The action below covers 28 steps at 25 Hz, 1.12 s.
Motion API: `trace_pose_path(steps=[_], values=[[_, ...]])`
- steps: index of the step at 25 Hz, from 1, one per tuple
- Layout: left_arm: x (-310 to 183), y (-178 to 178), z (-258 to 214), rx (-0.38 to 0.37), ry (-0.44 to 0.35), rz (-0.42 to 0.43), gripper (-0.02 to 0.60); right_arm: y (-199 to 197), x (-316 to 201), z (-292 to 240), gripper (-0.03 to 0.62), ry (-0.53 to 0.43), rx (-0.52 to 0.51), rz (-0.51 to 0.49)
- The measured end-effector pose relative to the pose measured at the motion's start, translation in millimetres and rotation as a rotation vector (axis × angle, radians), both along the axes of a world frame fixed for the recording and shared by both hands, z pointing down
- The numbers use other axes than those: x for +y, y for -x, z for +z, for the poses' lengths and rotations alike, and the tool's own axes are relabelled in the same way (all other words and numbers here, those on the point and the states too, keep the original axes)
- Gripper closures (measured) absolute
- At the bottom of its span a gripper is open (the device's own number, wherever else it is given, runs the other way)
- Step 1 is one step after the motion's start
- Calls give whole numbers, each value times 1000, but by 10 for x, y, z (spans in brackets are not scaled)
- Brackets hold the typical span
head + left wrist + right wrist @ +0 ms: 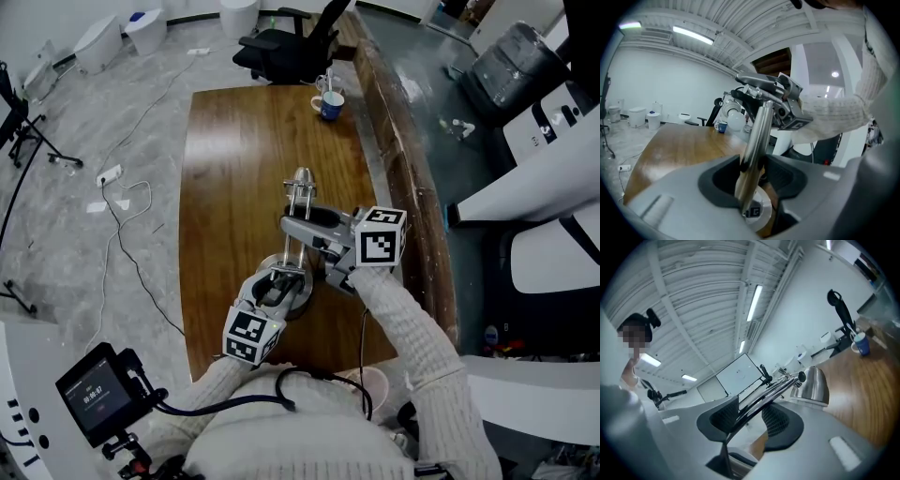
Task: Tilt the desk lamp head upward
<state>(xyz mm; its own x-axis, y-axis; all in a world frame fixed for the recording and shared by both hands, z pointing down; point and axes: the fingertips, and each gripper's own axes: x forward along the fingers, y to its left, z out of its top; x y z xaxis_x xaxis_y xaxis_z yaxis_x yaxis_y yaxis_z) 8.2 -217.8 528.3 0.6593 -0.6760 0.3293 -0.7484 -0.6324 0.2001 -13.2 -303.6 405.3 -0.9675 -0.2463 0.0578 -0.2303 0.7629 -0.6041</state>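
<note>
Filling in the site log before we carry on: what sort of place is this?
Most likely an office or studio workroom: a long wooden desk with a black office chair at its far end, a mug on it, and a tripod stand and loose cables on the floor.
</note>
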Motion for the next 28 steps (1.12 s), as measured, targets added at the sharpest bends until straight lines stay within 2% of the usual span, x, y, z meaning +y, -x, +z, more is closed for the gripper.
trace_pose_path(steps=[4, 10, 13, 16, 21, 25, 28], values=[[-19, -8, 13, -3, 11, -6, 428, 4, 71, -167, 439, -206, 26, 7], [-42, 3, 40, -7, 20, -18, 428, 65, 327, -431, 436, -601, 117, -18], [-53, 9, 43, -8, 20, -22, 428, 90, 432, -493, 430, -744, 166, -11], [-66, 17, 45, -5, 24, -26, 428, 138, 531, -611, 427, -906, 159, 5], [-71, 0, 47, -7, 35, -26, 426, 114, 628, -598, 422, -1000, 203, 48], [-86, 8, 48, -11, 36, -30, 426, 104, 667, -508, 422, -1058, 268, 33], [-87, 12, 54, -16, 36, -34, 426, 119, 682, -490, 422, -1071, 280, 18]])
